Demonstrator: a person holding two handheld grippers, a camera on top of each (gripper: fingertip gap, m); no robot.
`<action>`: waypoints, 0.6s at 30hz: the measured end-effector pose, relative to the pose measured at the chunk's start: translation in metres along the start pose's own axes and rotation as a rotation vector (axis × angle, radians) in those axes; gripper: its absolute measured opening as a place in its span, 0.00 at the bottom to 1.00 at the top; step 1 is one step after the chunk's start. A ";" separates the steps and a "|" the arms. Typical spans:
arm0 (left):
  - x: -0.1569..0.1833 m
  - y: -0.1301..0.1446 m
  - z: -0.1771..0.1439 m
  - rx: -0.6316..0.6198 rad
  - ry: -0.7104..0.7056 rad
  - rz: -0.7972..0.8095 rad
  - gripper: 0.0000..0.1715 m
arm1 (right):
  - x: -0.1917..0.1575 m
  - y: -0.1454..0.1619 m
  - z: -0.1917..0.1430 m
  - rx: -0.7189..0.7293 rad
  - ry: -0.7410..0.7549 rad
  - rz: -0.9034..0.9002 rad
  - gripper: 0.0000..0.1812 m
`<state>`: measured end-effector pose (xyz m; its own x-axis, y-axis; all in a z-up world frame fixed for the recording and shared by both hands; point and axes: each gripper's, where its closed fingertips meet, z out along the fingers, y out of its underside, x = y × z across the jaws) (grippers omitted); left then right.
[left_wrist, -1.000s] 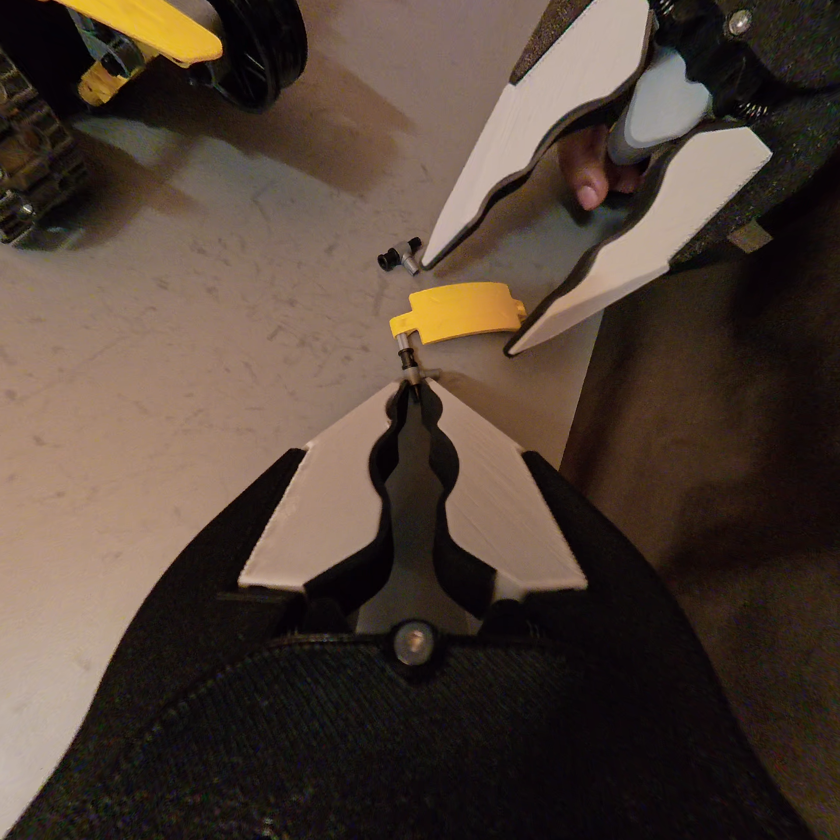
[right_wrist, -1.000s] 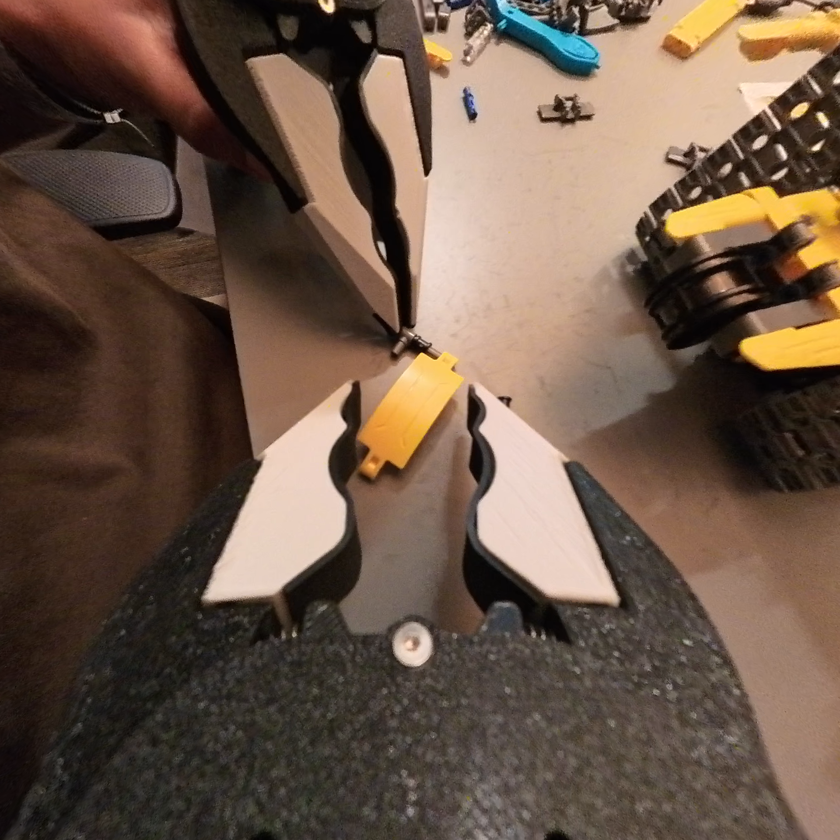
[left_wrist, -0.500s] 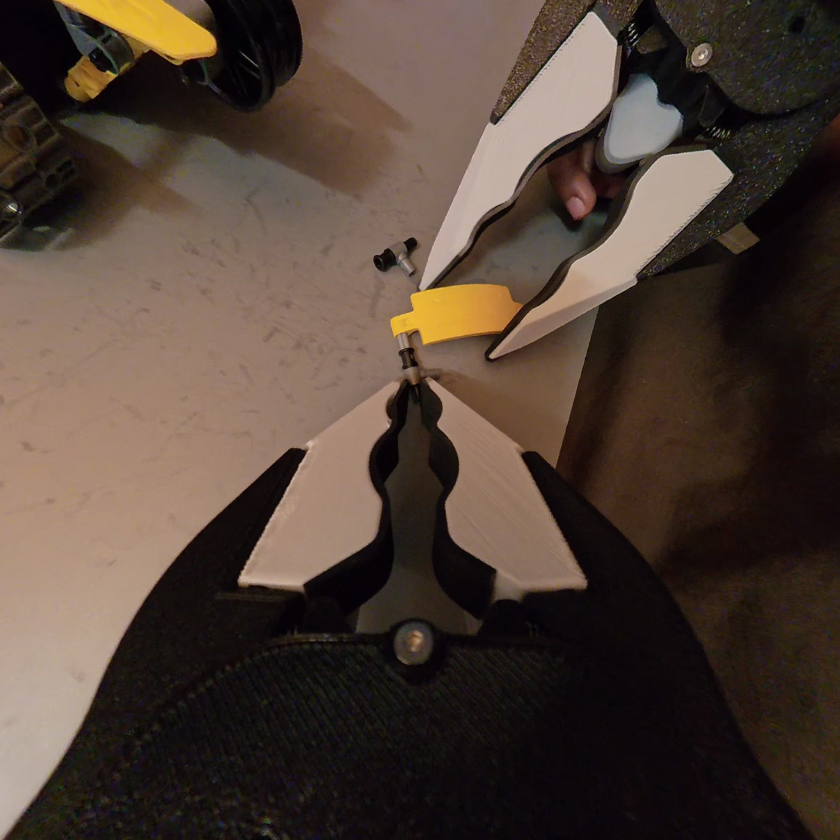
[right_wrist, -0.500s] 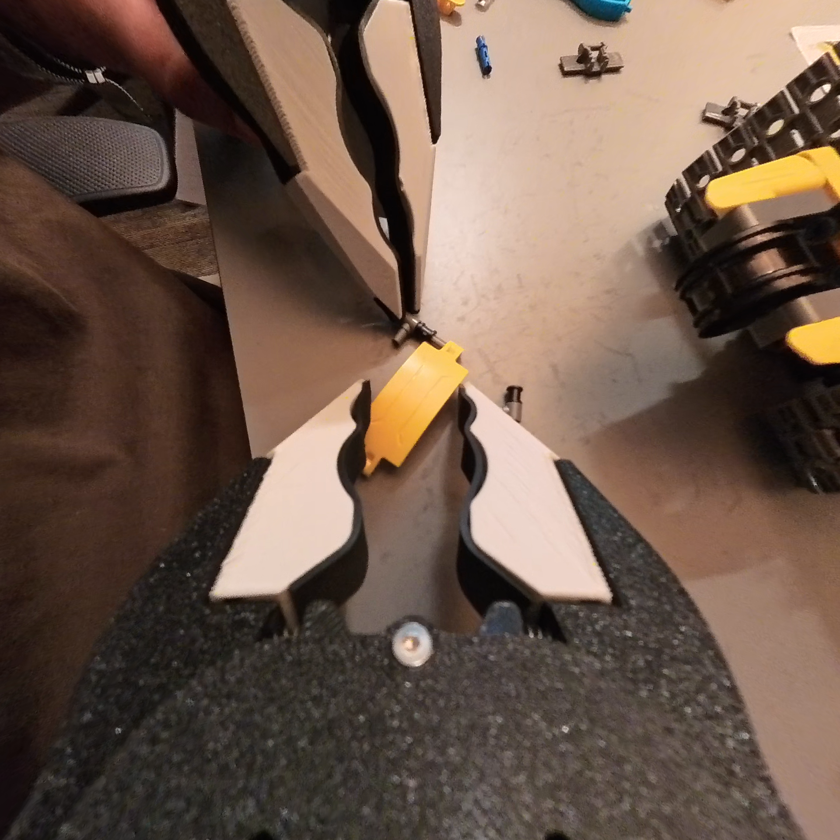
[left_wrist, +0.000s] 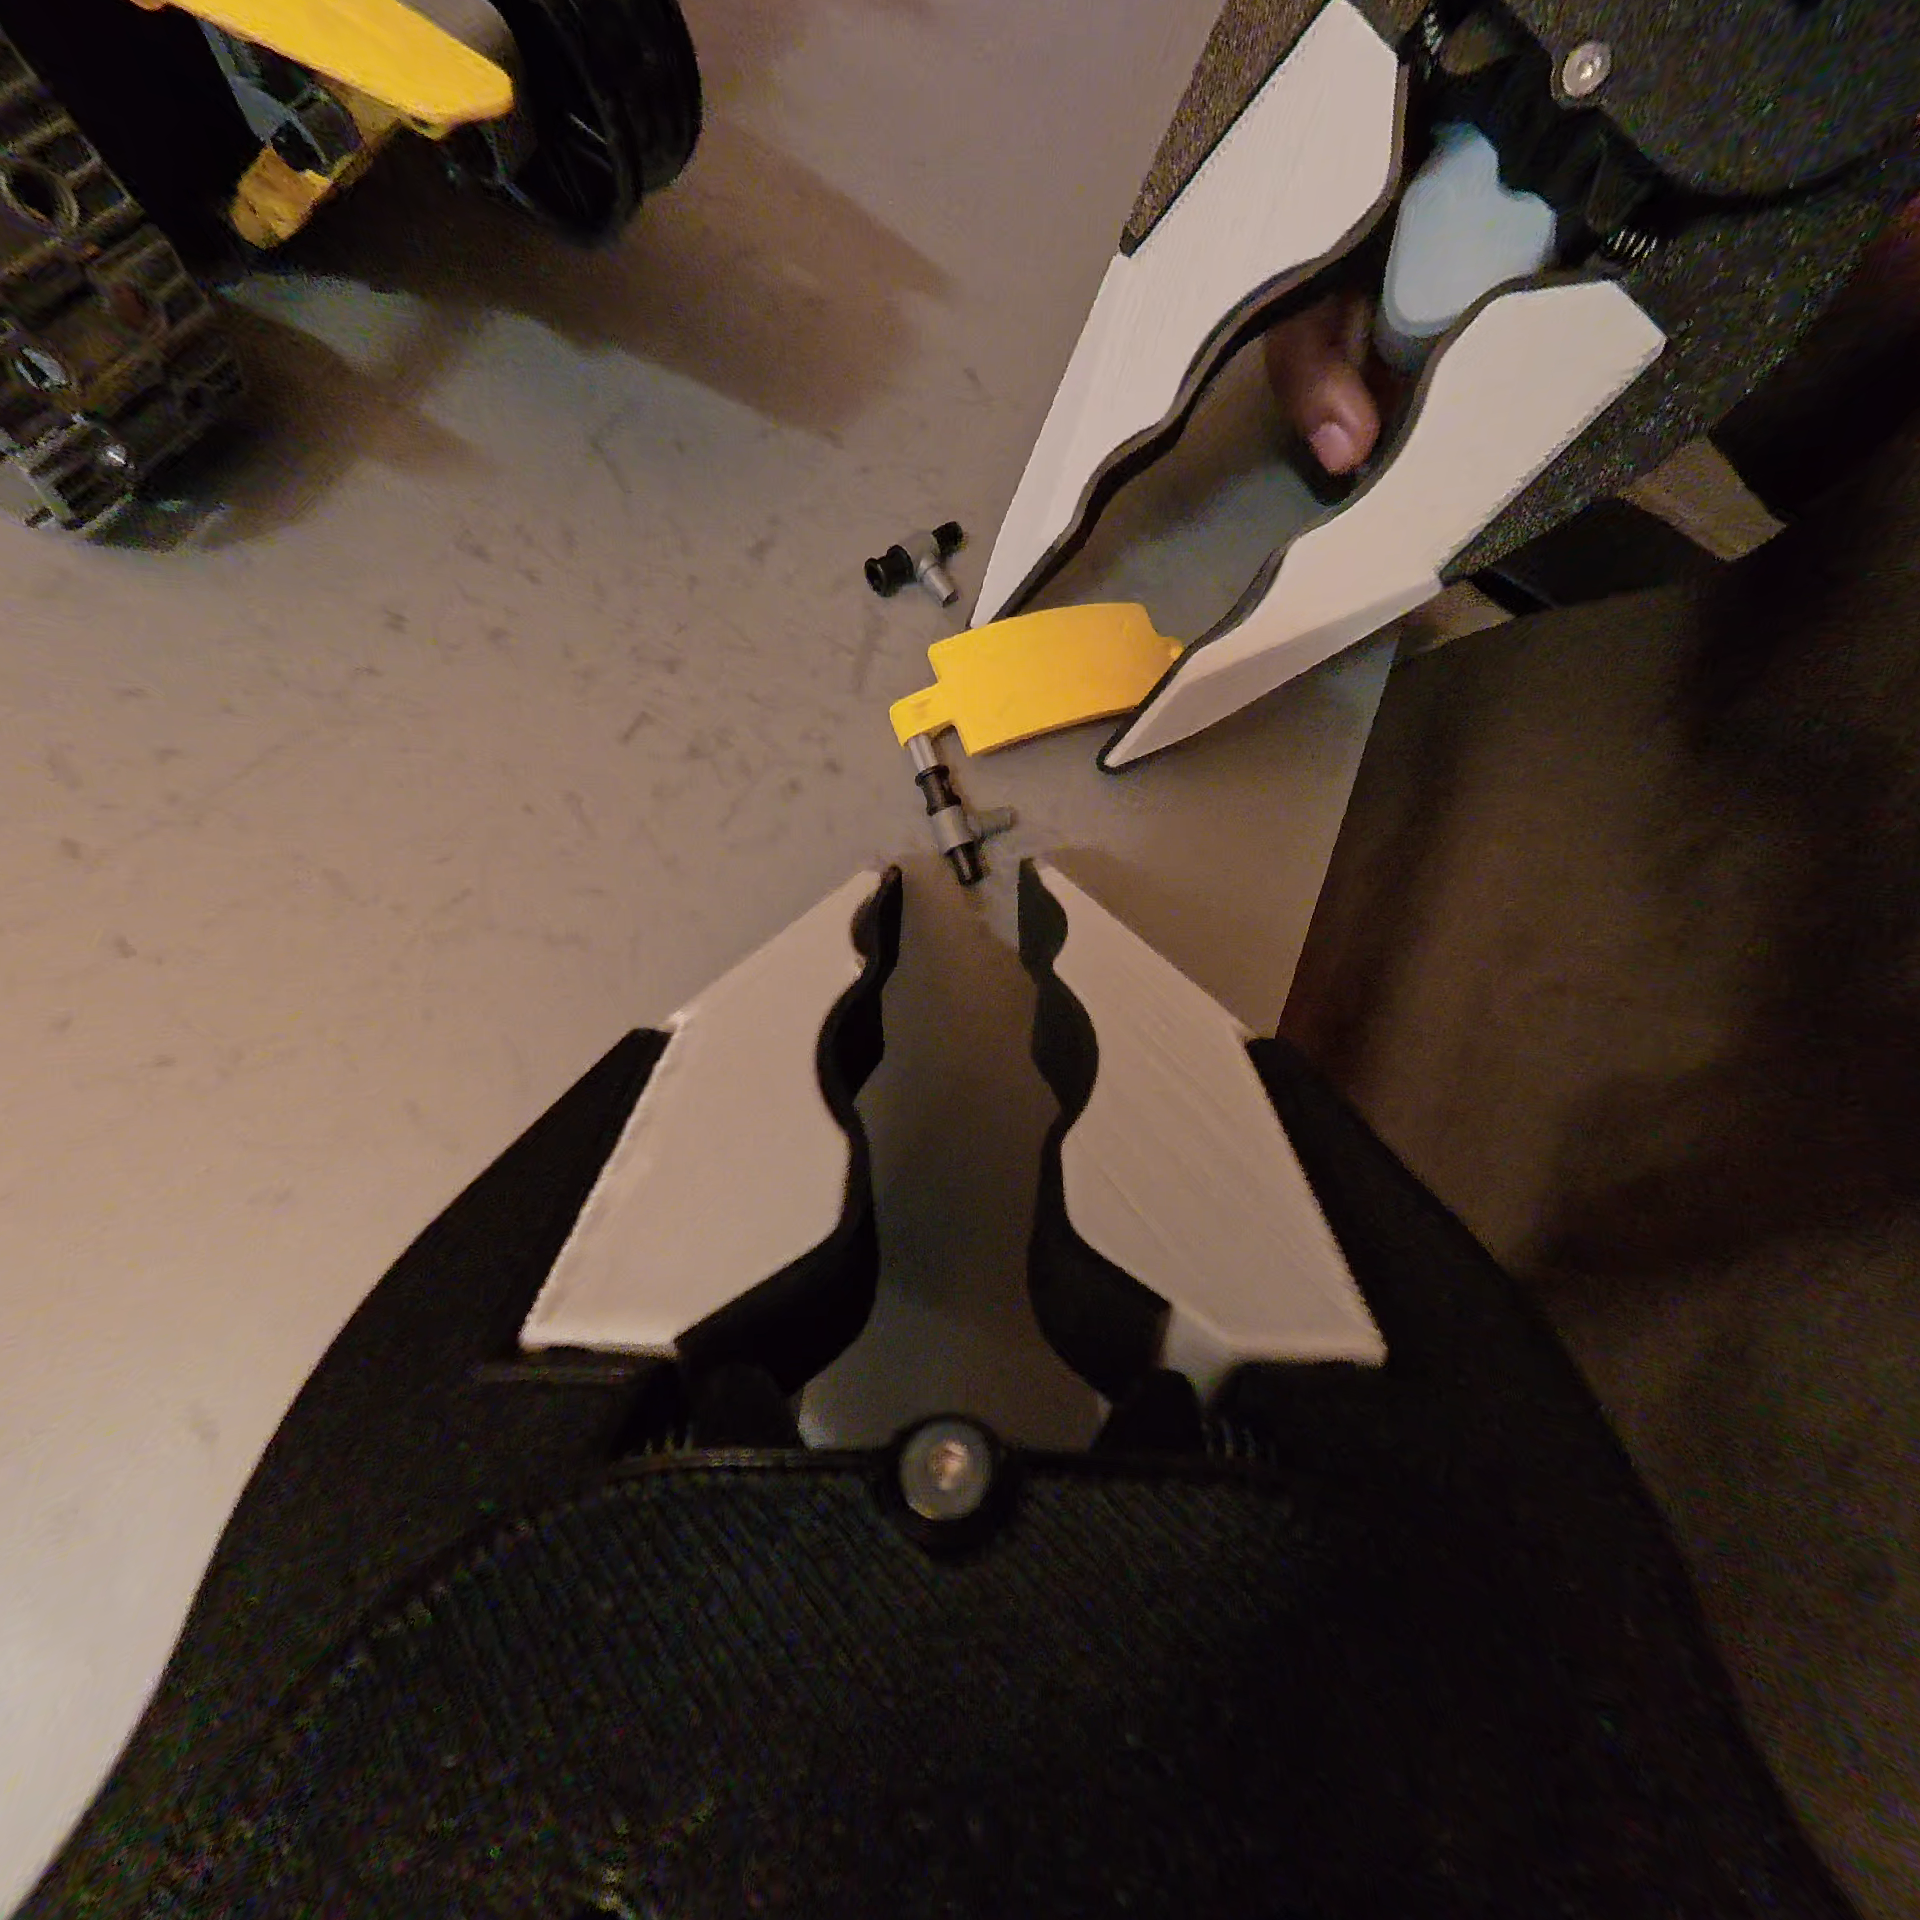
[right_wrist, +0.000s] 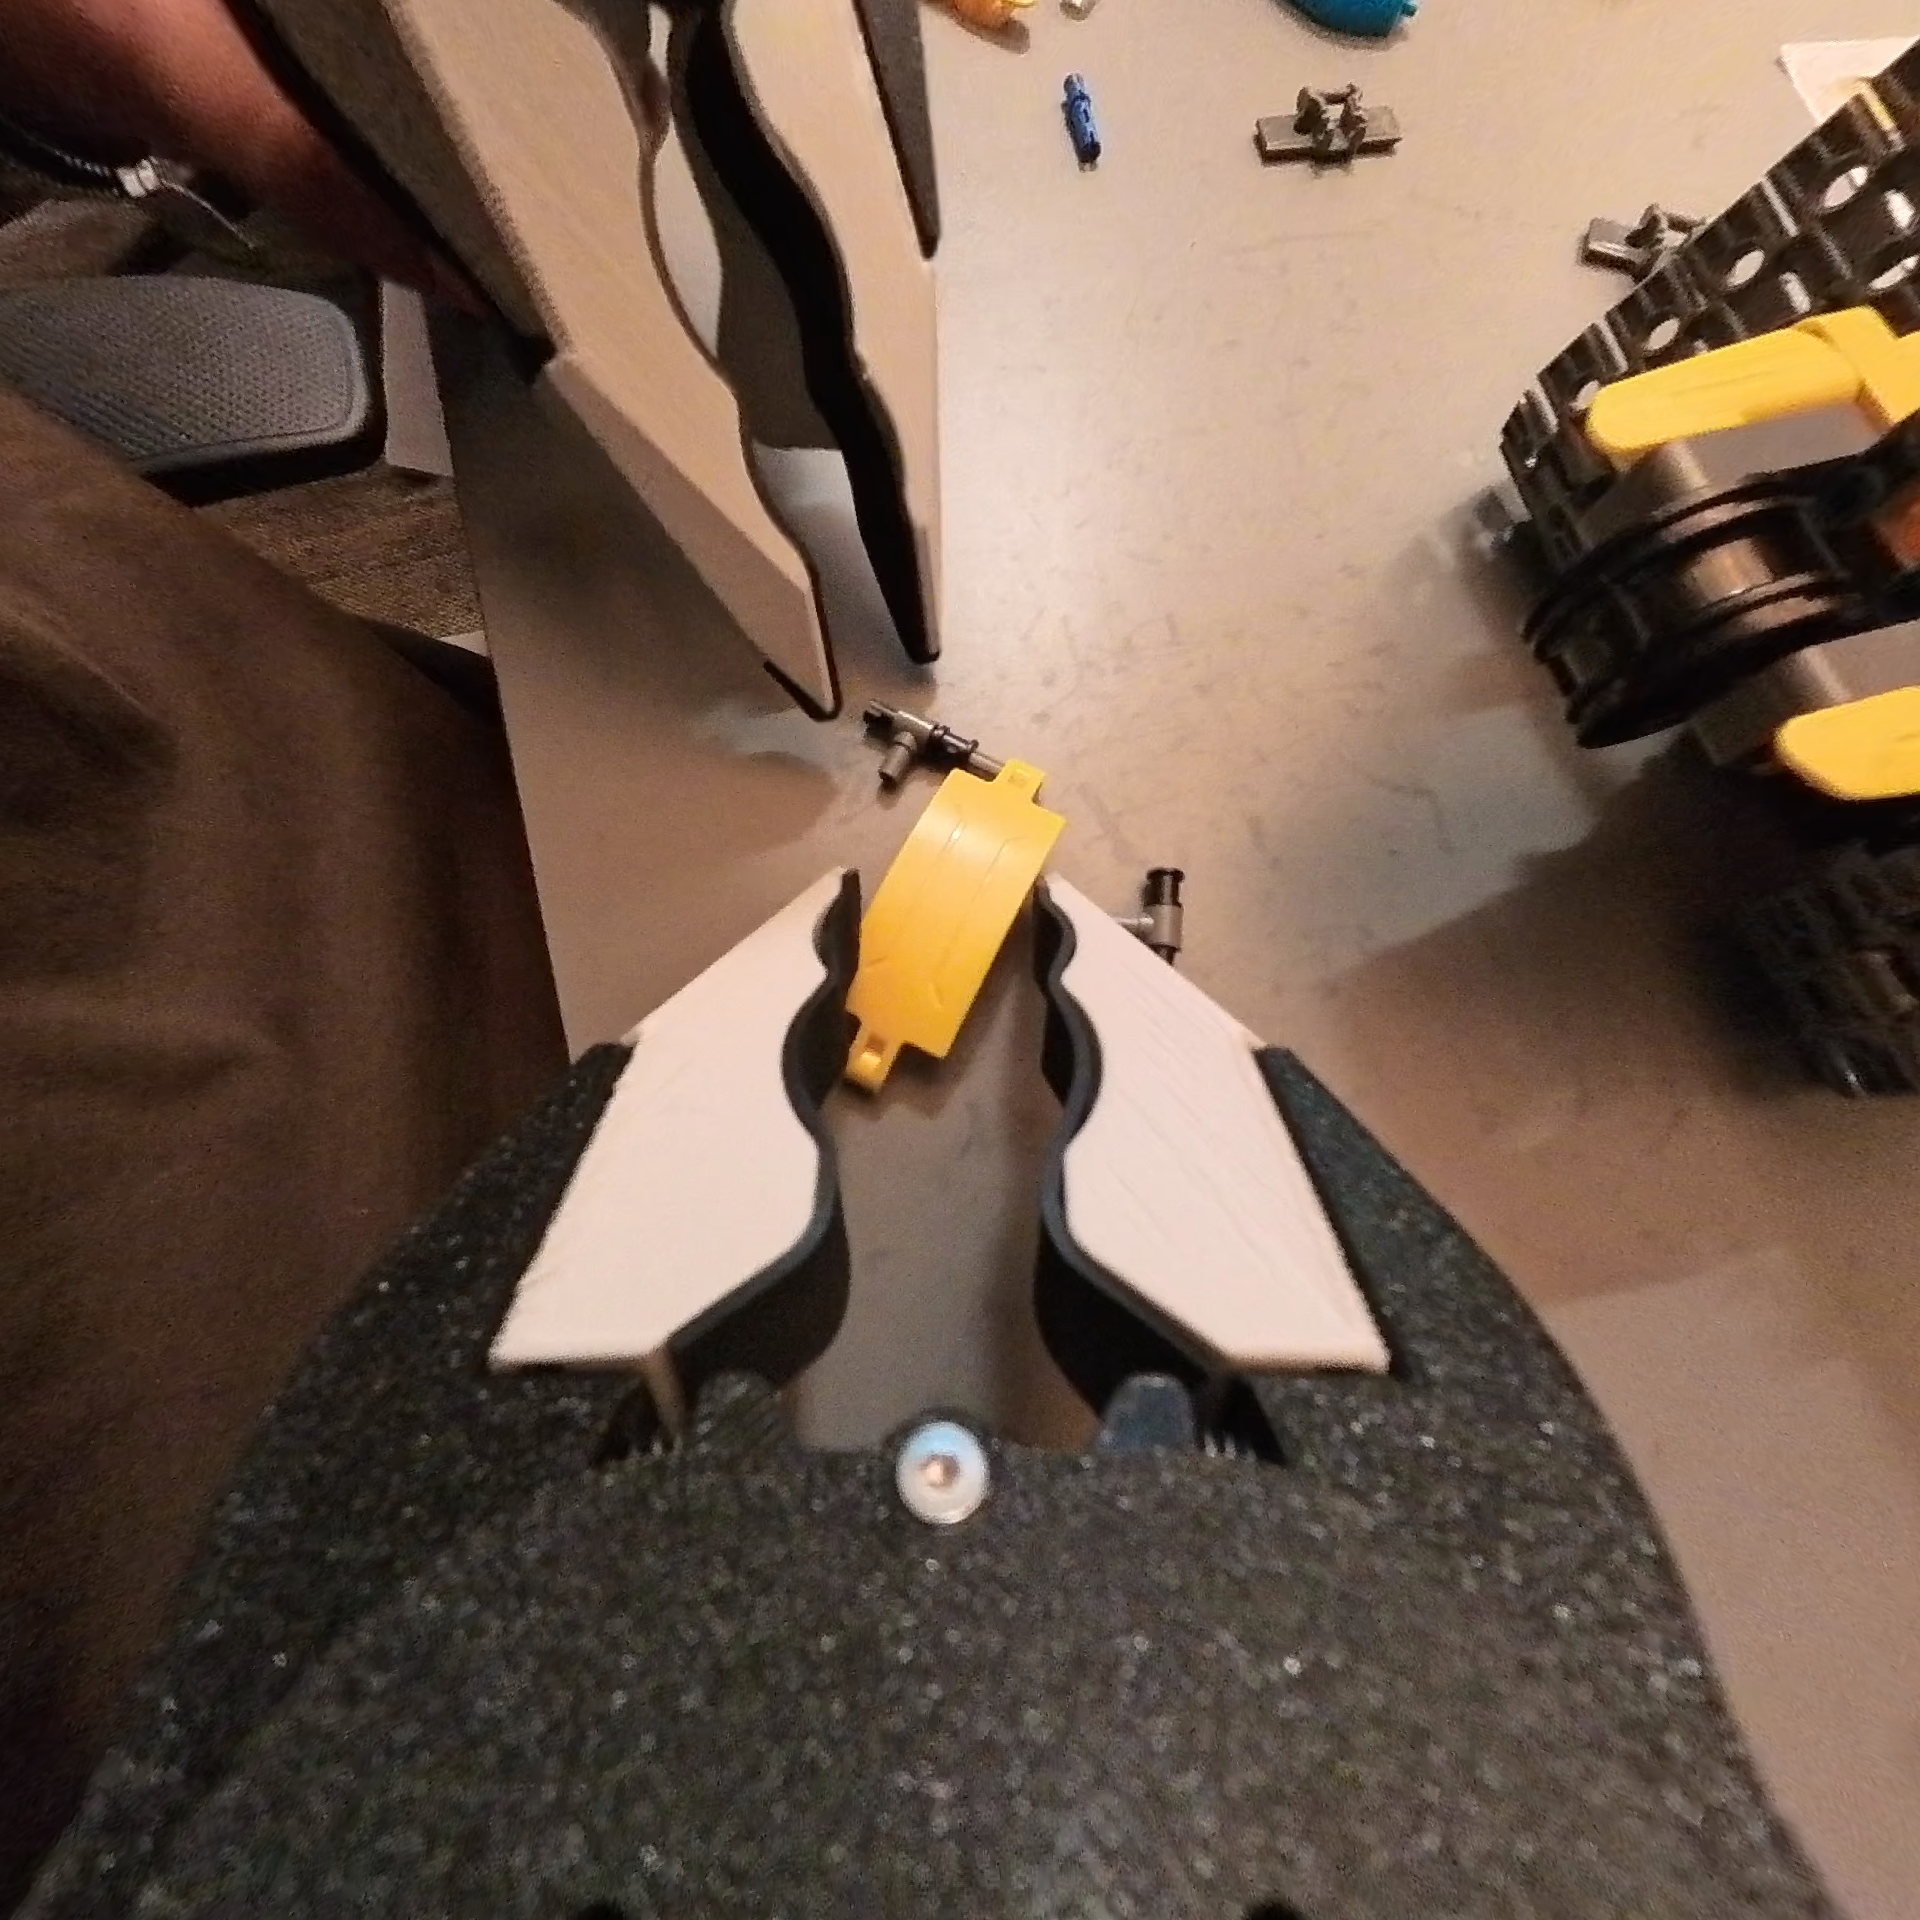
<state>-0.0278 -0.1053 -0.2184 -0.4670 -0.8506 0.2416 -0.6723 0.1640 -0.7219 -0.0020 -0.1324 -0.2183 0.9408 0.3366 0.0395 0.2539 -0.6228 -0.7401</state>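
A curved yellow panel (left_wrist: 1039, 675) lies on the grey table (left_wrist: 416, 831) with a black and grey pin connector (left_wrist: 945, 821) stuck in its tab. My left gripper (left_wrist: 958, 878) is open, its tips just behind the connector's free end and apart from it. My right gripper (right_wrist: 945, 888) is shut on the yellow panel (right_wrist: 956, 925), one finger on each long side. In the right wrist view the left gripper (right_wrist: 873, 681) hangs open just above the connector (right_wrist: 920, 743). In the left wrist view the right gripper (left_wrist: 1049, 686) comes in from the upper right.
A second loose pin connector (left_wrist: 914, 561) lies beside the right gripper's far finger, also seen in the right wrist view (right_wrist: 1162, 914). A black and yellow tracked vehicle (right_wrist: 1714, 520) stands farther out. Small loose parts (right_wrist: 1325, 125) lie at the back. The table edge (left_wrist: 1340, 831) is close by. Across from one pair of fingers to the other is roughly 5 centimeters.
My left gripper has opened and let go of the pin connector, drawing back slightly. My right gripper has closed in from both sides onto the yellow panel.
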 end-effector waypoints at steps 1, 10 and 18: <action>0.000 0.000 0.000 0.001 -0.018 0.021 0.11 | 0.000 0.000 0.000 0.000 0.000 0.002 0.18; 0.003 0.000 0.003 -0.009 -0.057 0.070 0.00 | -0.002 -0.001 0.001 -0.004 0.001 -0.003 0.18; 0.004 -0.001 0.003 -0.005 -0.014 0.014 0.00 | -0.005 0.001 -0.001 -0.003 -0.025 0.009 0.18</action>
<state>-0.0275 -0.1107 -0.2192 -0.4679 -0.8553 0.2224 -0.6686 0.1781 -0.7219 -0.0060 -0.1352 -0.2187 0.9372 0.3483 0.0158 0.2460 -0.6284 -0.7380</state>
